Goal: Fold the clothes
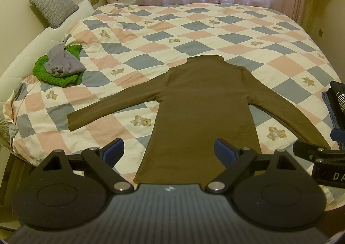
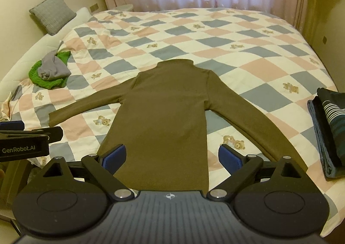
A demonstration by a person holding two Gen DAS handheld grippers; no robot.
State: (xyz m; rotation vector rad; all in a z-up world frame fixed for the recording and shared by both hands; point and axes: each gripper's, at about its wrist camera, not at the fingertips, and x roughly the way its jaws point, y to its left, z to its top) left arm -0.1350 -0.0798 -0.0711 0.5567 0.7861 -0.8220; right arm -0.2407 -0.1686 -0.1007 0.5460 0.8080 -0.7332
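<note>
The long-sleeved olive-brown turtleneck top (image 1: 204, 101) is lying flat, sleeves spread, on the pink, blue and cream checked quilt (image 1: 194, 28). The left gripper (image 1: 169, 152) and right gripper (image 2: 170, 155) are hovering over its hem, jaws spread wide, both gripping nothing.

Both tongs (image 1: 169, 153) (image 2: 171, 156) agape, empty.

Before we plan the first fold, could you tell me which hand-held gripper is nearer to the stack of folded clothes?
Right. The right hand-held gripper is beside the stack of folded clothes; the left hand-held gripper is farther away, across the brown shirt.
</note>
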